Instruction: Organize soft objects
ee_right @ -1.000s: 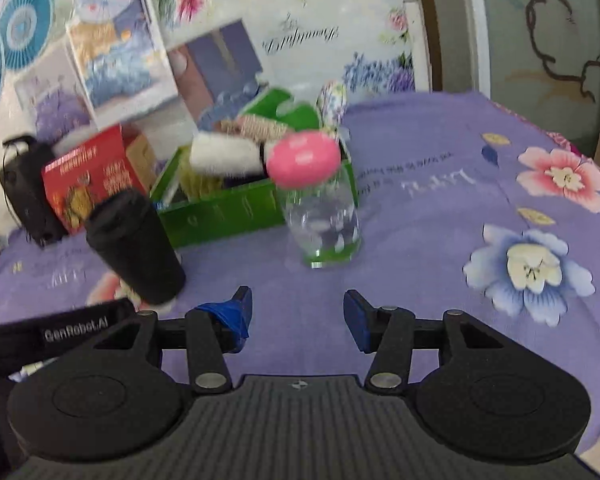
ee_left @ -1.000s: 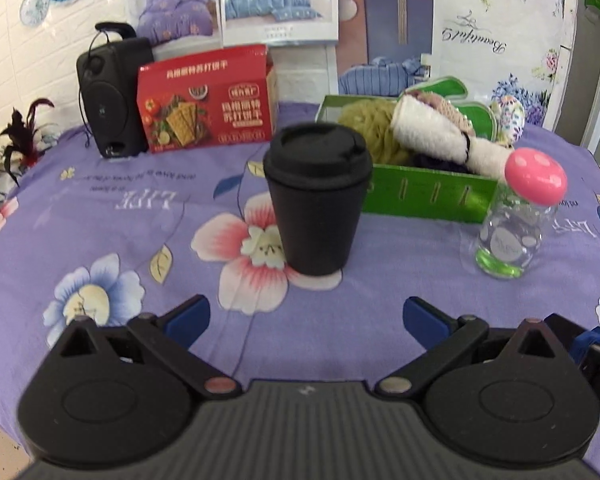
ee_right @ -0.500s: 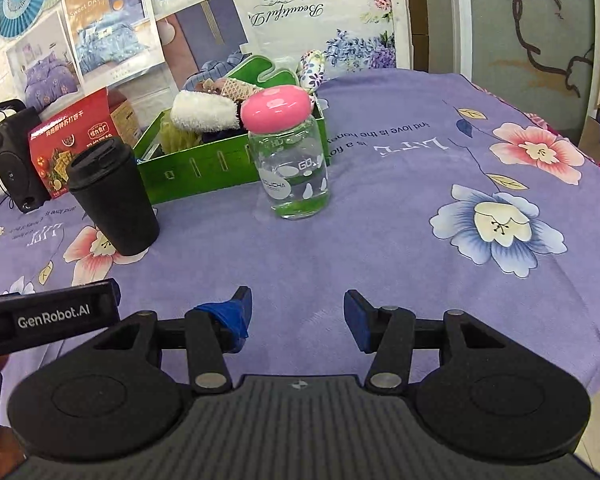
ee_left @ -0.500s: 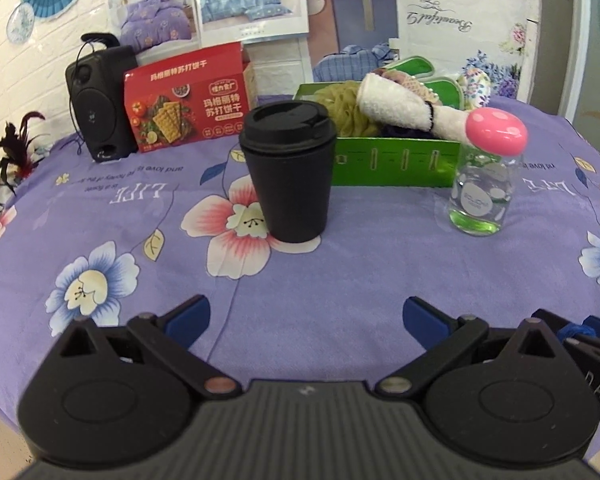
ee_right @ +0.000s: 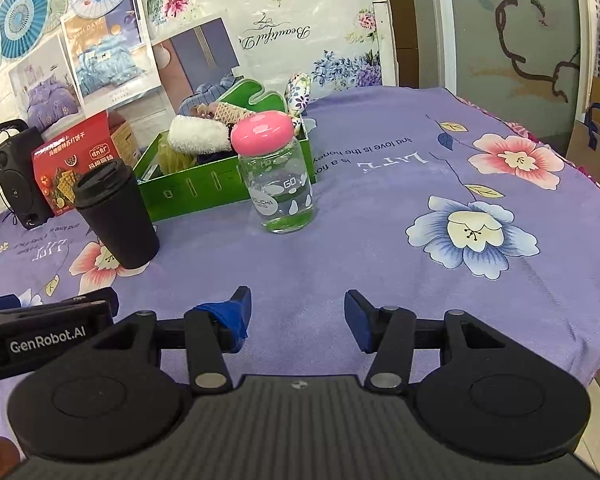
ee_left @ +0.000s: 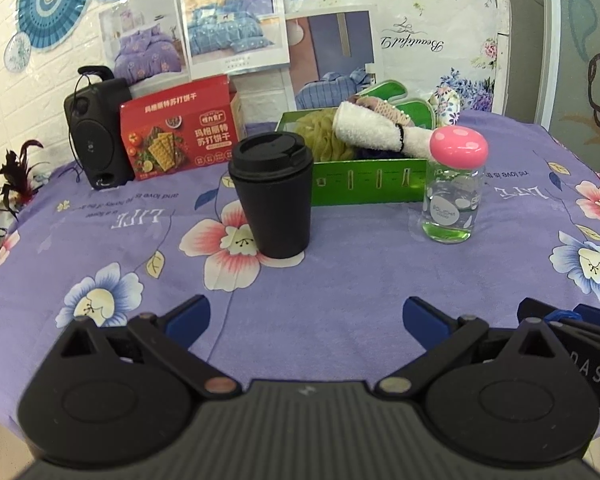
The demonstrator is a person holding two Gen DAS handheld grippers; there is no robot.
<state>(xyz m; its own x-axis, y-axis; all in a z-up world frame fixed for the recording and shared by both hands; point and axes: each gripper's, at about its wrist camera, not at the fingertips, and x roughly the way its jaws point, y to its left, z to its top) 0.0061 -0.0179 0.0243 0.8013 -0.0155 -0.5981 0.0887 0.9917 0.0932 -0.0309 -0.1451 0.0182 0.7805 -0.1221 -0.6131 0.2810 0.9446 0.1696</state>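
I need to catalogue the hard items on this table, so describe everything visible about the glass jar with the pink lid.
The glass jar is a small clear container that looks like glass, printed with white spots and lettering, with a green tint at its base. A rounded pink lid with paler dots caps it, mushroom-like. It stands upright and closed on the purple floral tablecloth, just in front of the green box of soft items and to the right of the black cup. Nothing grips it; only the cloth visibly touches it.

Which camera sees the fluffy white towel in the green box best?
The left wrist view: the rolled white towel lies side-on along the green box, its black band visible. In the right wrist view, the pink-lidded jar partly hides it.
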